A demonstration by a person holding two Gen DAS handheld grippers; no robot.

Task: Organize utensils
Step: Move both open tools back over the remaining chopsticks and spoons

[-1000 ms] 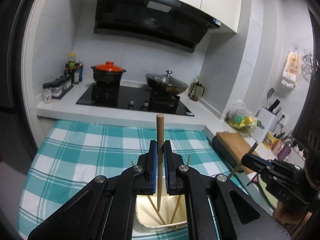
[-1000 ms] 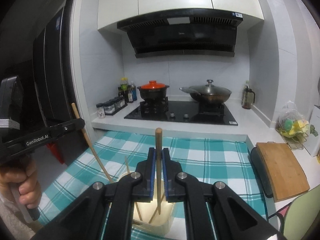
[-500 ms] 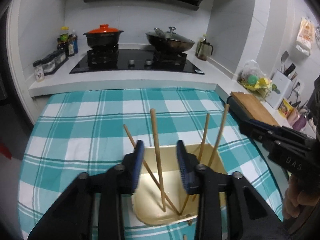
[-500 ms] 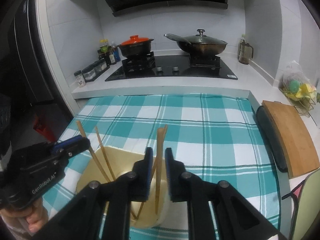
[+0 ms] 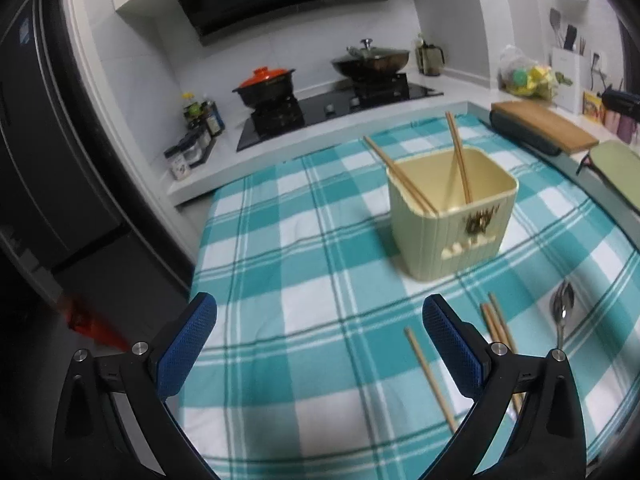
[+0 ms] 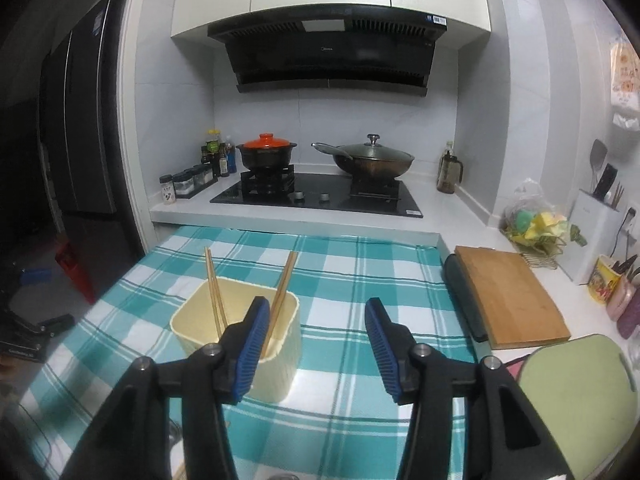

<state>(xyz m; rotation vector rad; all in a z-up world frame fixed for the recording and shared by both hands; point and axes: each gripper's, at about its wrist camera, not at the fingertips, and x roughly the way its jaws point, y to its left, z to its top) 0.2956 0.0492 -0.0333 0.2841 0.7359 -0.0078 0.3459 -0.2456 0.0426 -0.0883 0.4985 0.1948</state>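
A cream utensil holder (image 5: 452, 216) (image 6: 236, 340) stands on the teal checked cloth with several wooden chopsticks (image 5: 458, 160) (image 6: 282, 288) leaning inside it. More loose chopsticks (image 5: 430, 378) and a metal spoon (image 5: 562, 312) lie on the cloth in front of the holder. My left gripper (image 5: 320, 334) hangs over the cloth to the holder's near left, its jaws opening wide with nothing between them. My right gripper (image 6: 316, 332) is just right of the holder, jaws opening and empty.
A stove with an orange-lidded pot (image 6: 266, 152) and a wok (image 6: 370, 160) sits on the counter beyond the cloth. A wooden cutting board (image 6: 508, 296) and a green mat (image 6: 580, 392) lie to the right. A dark fridge (image 5: 44, 152) stands on the left.
Both grippers let go of the chopsticks they held over the holder; those chopsticks now stand in it. Both grippers opened and drew back, the left swinging to the holder's left.
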